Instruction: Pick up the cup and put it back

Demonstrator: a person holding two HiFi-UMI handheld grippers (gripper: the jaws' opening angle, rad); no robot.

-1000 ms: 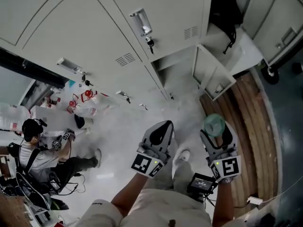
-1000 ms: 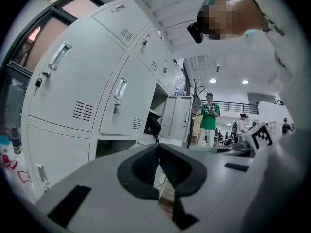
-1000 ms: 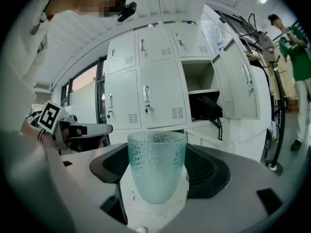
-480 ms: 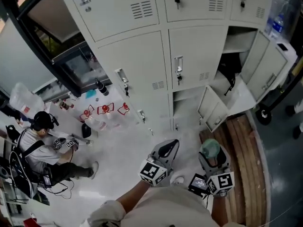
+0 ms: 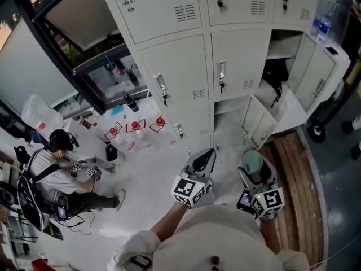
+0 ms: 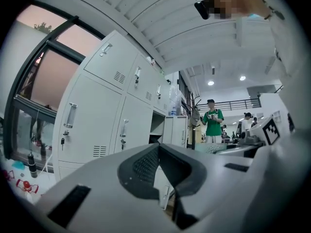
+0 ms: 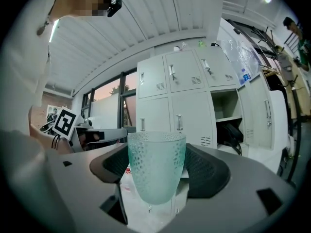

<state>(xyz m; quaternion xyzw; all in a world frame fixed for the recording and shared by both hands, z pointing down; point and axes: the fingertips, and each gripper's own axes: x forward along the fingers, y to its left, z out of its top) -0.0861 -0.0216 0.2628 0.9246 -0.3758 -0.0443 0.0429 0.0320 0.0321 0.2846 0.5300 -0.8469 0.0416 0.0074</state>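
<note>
A translucent green dimpled cup (image 7: pixel 156 166) stands upright between the jaws of my right gripper (image 7: pixel 158 174), which is shut on it. In the head view the cup (image 5: pixel 251 162) shows at the tip of the right gripper (image 5: pixel 255 173), held in the air in front of the grey lockers (image 5: pixel 180 66). My left gripper (image 5: pixel 202 161) hangs beside it to the left. Its jaws are closed together with nothing between them, as the left gripper (image 6: pixel 159 149) view confirms.
Two locker doors hang open: a low one (image 5: pixel 256 126) and a taller one (image 5: pixel 316 72) whose compartment holds a black bag (image 5: pixel 275 75). Wooden boards (image 5: pixel 296 168) lie at the right. A person (image 5: pixel 56 174) sits on the floor at left near bottles (image 5: pixel 135 127).
The head view has swung upward, so more of the locker fronts show and both grippers sit lower in the frame. The right gripper still holds the cup.
</note>
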